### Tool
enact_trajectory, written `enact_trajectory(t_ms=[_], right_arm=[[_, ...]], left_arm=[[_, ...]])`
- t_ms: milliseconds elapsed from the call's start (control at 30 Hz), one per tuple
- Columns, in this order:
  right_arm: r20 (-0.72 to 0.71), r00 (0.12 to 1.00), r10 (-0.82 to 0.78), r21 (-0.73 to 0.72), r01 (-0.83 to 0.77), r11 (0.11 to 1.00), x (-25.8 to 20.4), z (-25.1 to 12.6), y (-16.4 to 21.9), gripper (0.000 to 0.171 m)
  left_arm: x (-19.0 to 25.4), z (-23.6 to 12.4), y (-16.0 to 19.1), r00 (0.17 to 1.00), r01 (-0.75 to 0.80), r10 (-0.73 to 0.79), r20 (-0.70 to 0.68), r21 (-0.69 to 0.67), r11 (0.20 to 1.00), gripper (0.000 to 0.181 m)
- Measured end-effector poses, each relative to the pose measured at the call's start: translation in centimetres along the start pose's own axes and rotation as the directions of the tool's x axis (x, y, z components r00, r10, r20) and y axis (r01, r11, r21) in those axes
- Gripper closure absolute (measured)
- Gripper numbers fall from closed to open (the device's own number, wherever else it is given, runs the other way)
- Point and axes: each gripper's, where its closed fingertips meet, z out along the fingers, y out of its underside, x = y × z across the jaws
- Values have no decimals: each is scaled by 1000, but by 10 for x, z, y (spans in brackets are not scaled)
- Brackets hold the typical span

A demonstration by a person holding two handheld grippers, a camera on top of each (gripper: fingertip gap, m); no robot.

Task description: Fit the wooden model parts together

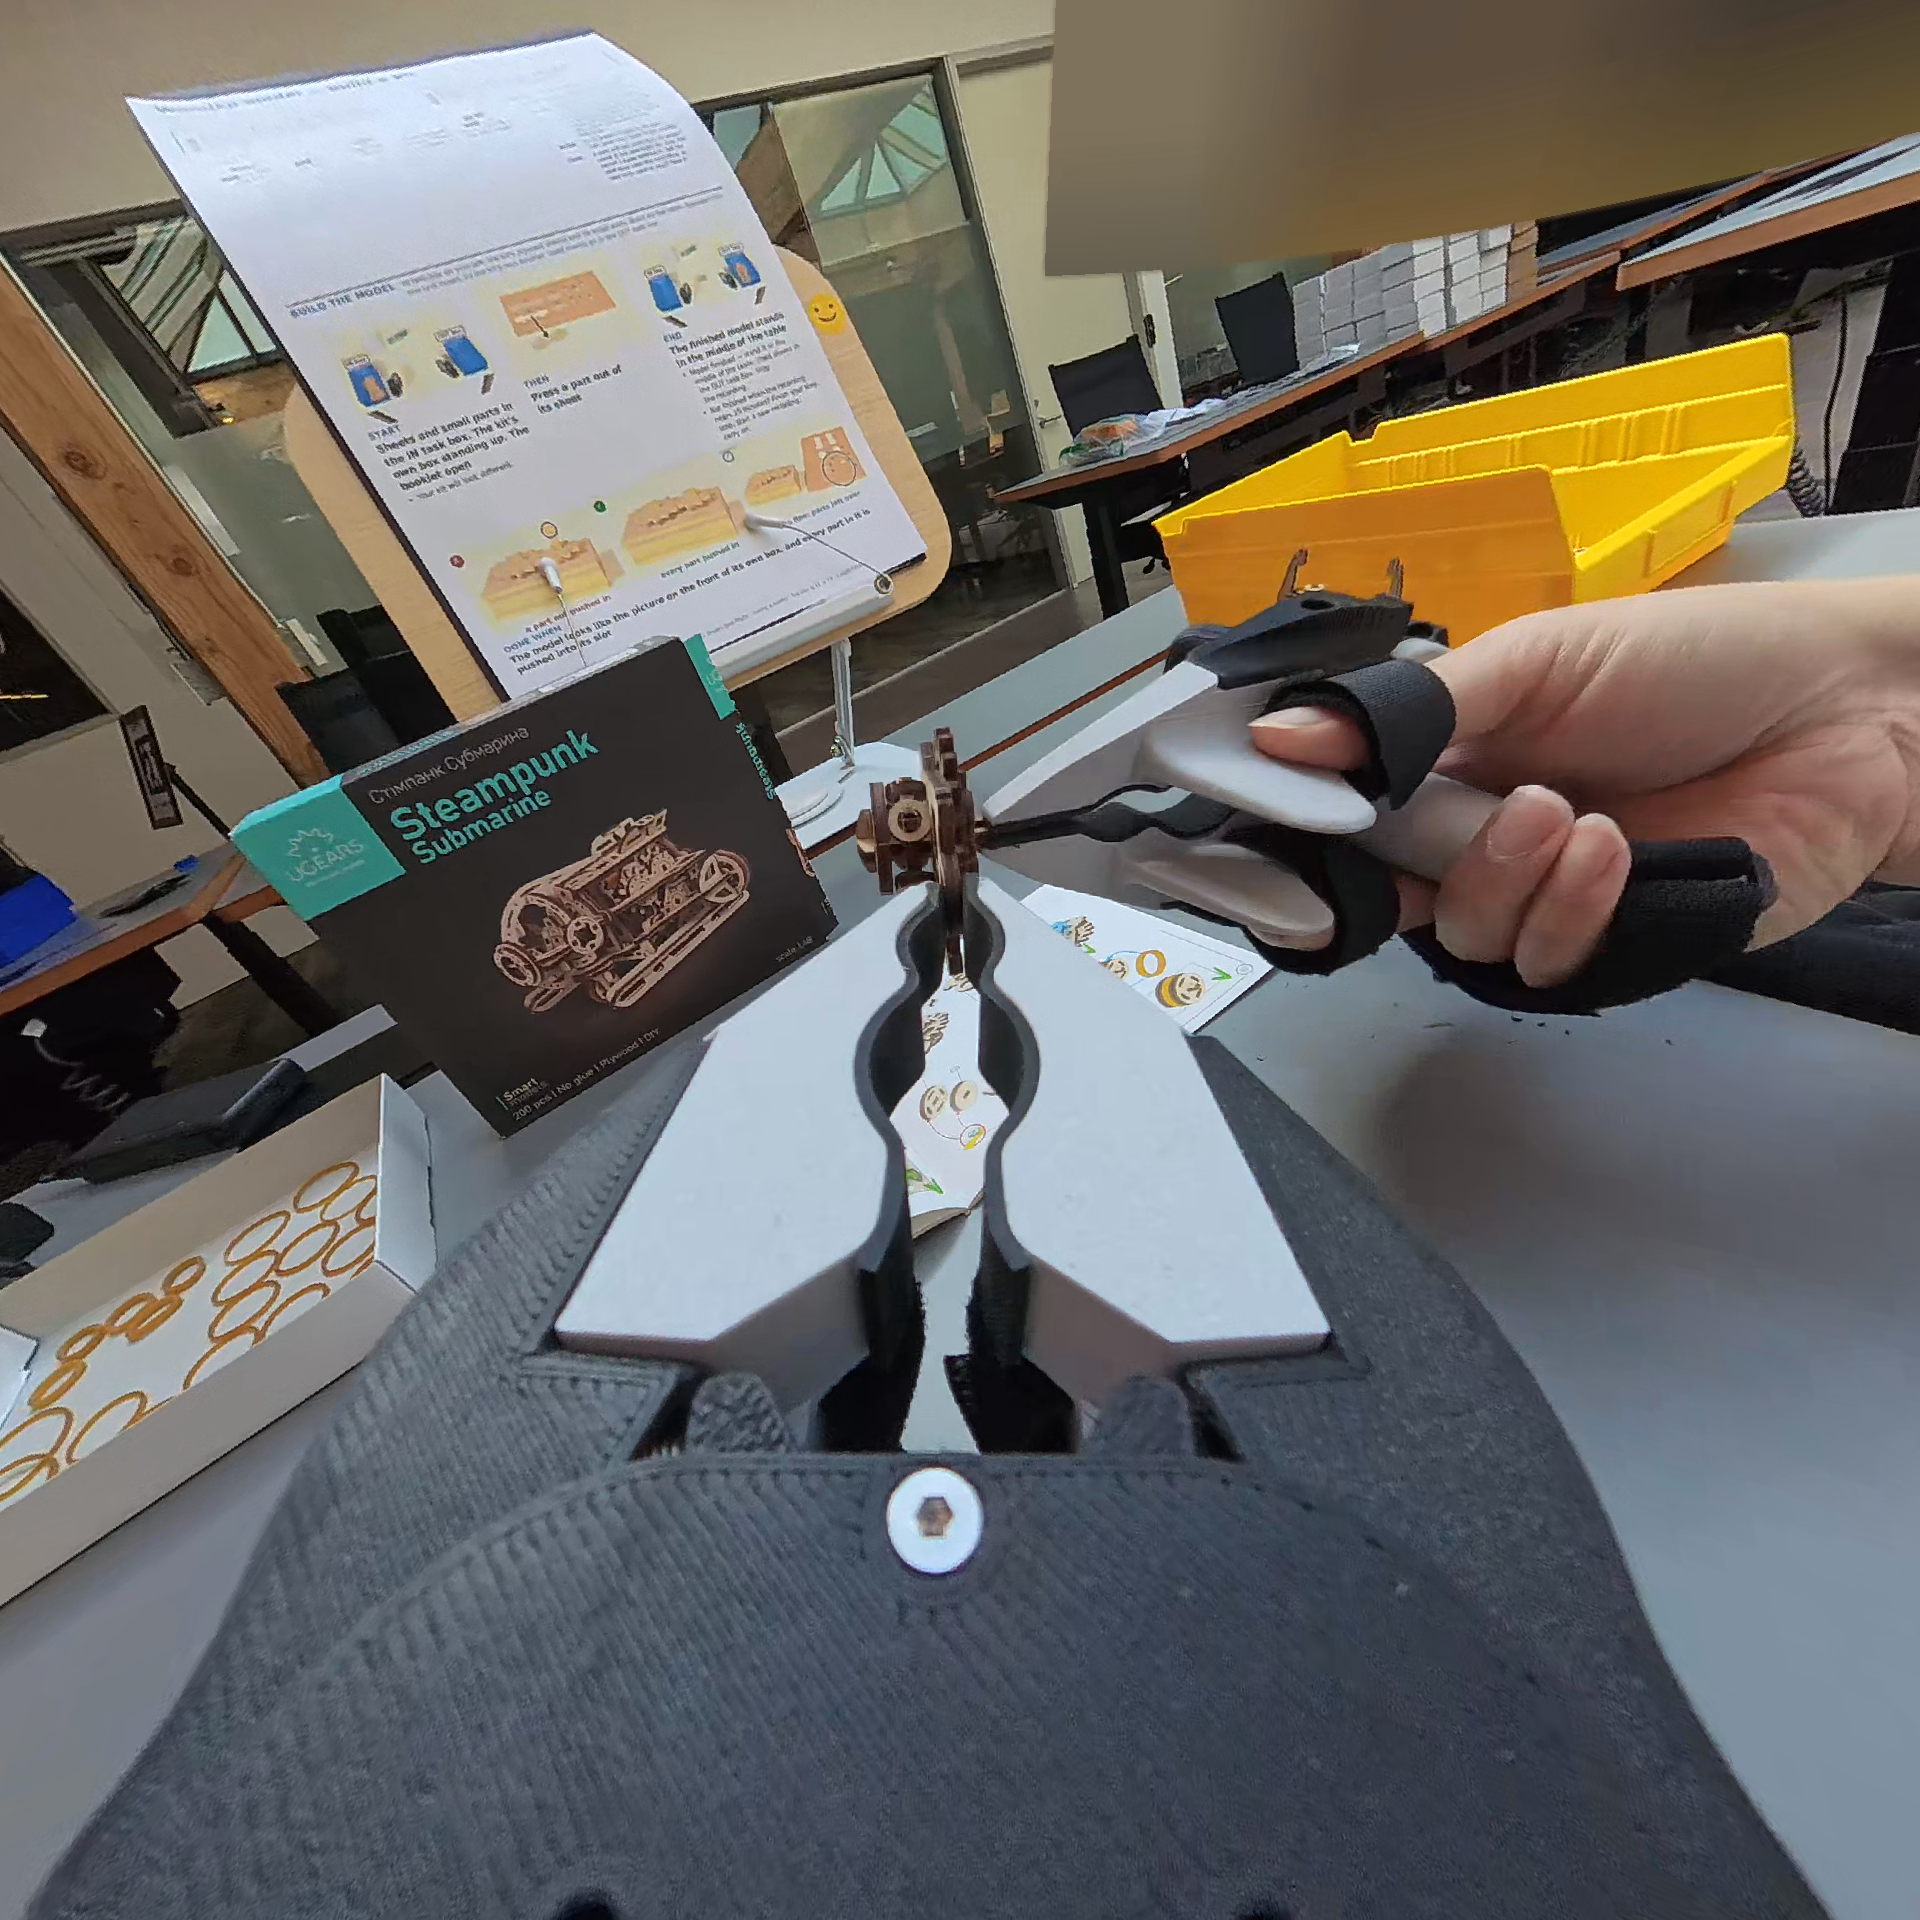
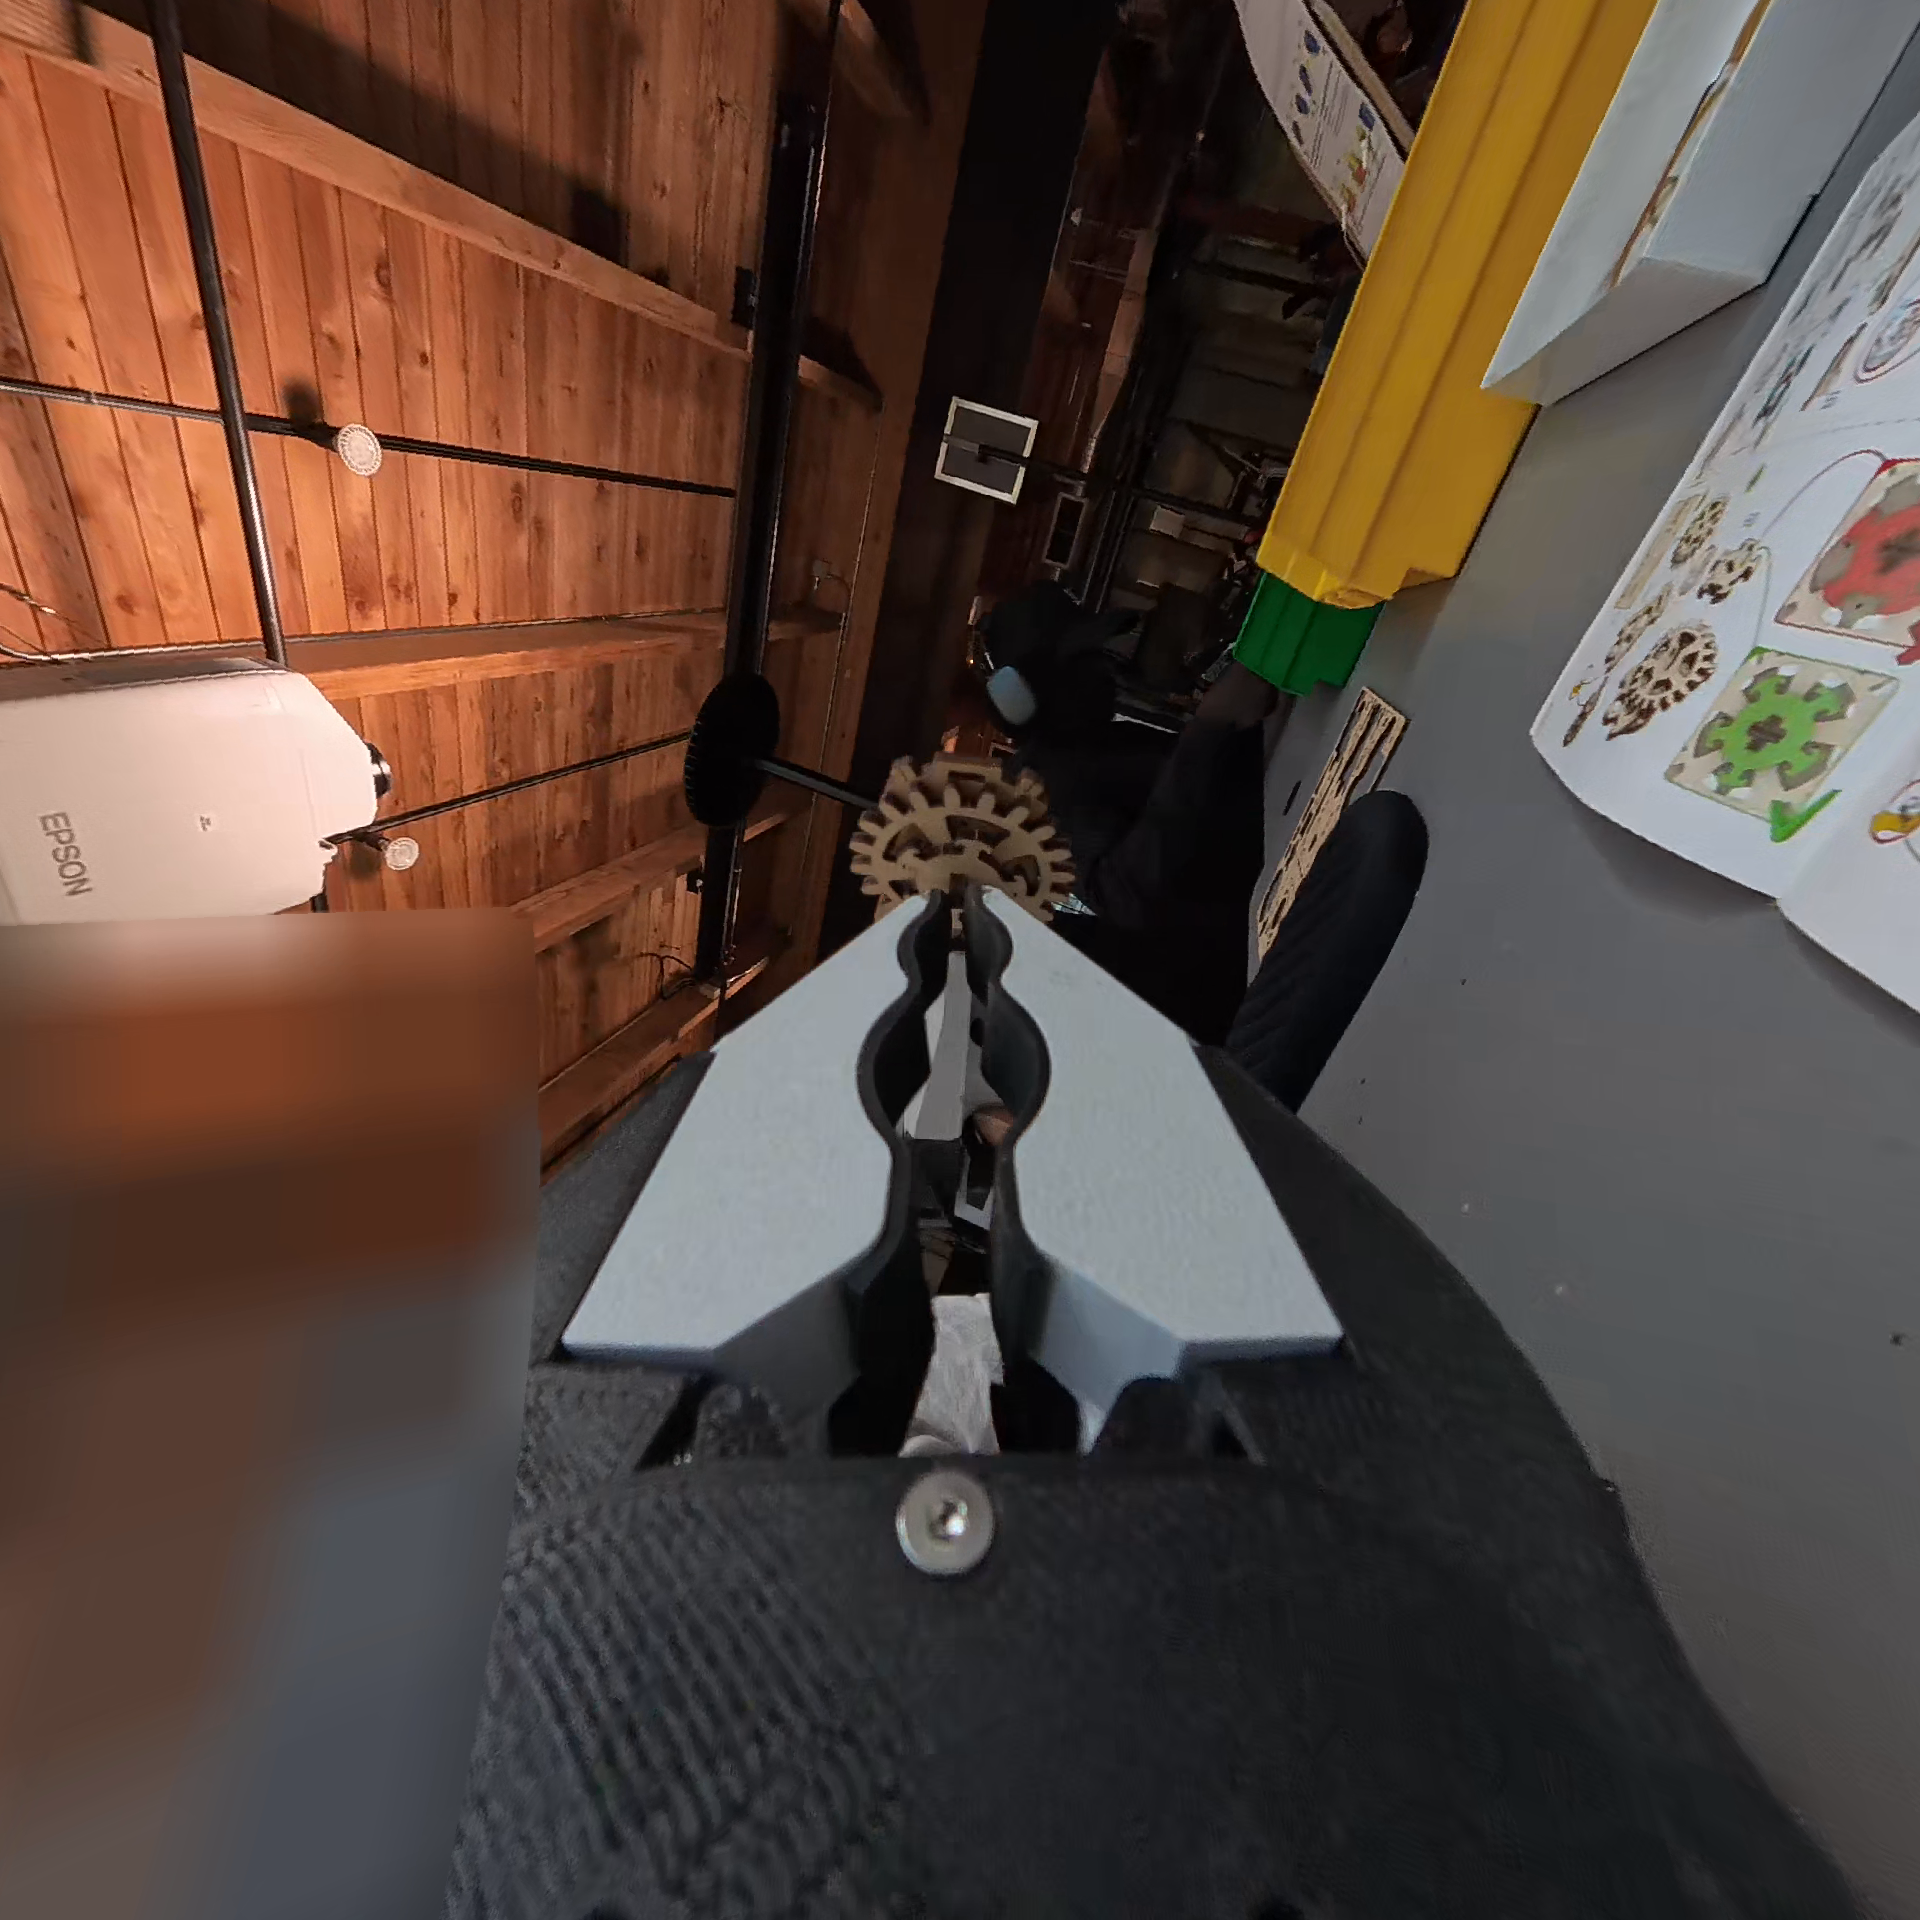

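A small wooden gear assembly is held in the air above the grey table. My left gripper is shut on the gear's lower edge, its jaws nearly together. My right gripper, held in a hand, comes in from the right, and its closed tips meet the assembly's side. In the right wrist view the toothed gear shows face-on just past the right gripper, whose jaws are pinched together at the gear's rim. What the tips pinch is hidden.
The dark kit box stands at the left, with an instruction sheet on a stand behind it. A white box of tan rings lies at the near left. A yellow bin sits at the far right. An open booklet and a wooden part sheet lie on the table.
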Motion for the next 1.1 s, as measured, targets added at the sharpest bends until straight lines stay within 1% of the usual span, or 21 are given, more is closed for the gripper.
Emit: enact_trajectory(t_ms=[133,267,333,400,467,533,633,700,733,767,800,833,900,933,967,1000,1033,1100], right_arm=[[73,995,73,7,-73,997,-4,2,1,170],[26,999,26,9,-27,1000,0,1,1,170],[-48,996,-73,-7,73,997,5,0,0,170],[-143,965,-219,-50,214,976,8,0,0,171],[-218,907,-360,-108,345,933,9,0,0,170],[-269,841,-469,-167,439,883,11,-1,1,171],[-297,770,-564,-226,517,825,11,0,2,169],[-275,734,-620,-276,558,783,10,1,4,169],[-258,699,-667,-305,596,742,8,2,6,168],[-253,629,-735,-352,648,676,8,2,6,168],[-239,530,-814,-399,711,580,7,2,6,169],[-199,402,-894,-447,775,448,5,3,8,169],[-184,84,-979,-539,825,172,4,-1,1,167],[-131,-70,-989,-554,832,15,-1,0,3,167],[-103,-214,-971,-576,809,-118,-4,-1,2,167],[-71,-331,-941,-606,764,-223,-3,-2,0,166],[-7,-408,-913,-619,719,-316,-1,-2,6,164],[99,-529,-843,-636,617,-463,7,-2,13,162]], left_arm=[[-2,-1,-3,998,54,-53,-20,26,998,180],[-1,0,1,1000,17,-16,-13,7,1000,180],[0,1,4,1000,5,-6,-11,-17,1000,180],[0,2,7,1000,18,-18,-15,-30,999,180],[0,2,8,999,39,-39,-21,-35,999,181],[-1,2,10,998,57,-58,-28,-44,997,181],[-2,1,10,993,106,-108,-44,-43,993,181],[-5,0,9,982,176,-178,-66,-37,984,181],[-6,-1,9,973,216,-218,-80,-37,976,181],[-8,-2,9,963,252,-255,-88,-42,967,181],[-10,-2,11,955,279,-283,-90,-51,959,181],[-11,-2,12,948,300,-305,-92,-60,952,181],[-12,-2,16,930,344,-352,-103,-83,935,181],[-12,-2,18,919,368,-378,-113,-101,924,181],[-11,-2,20,907,391,-404,-119,-117,913,181],[-11,-2,21,895,413,-428,-125,-131,901,181],[-10,-2,23,884,431,-449,-130,-144,891,181],[-10,-2,24,866,459,-481,-135,-164,873,181]])
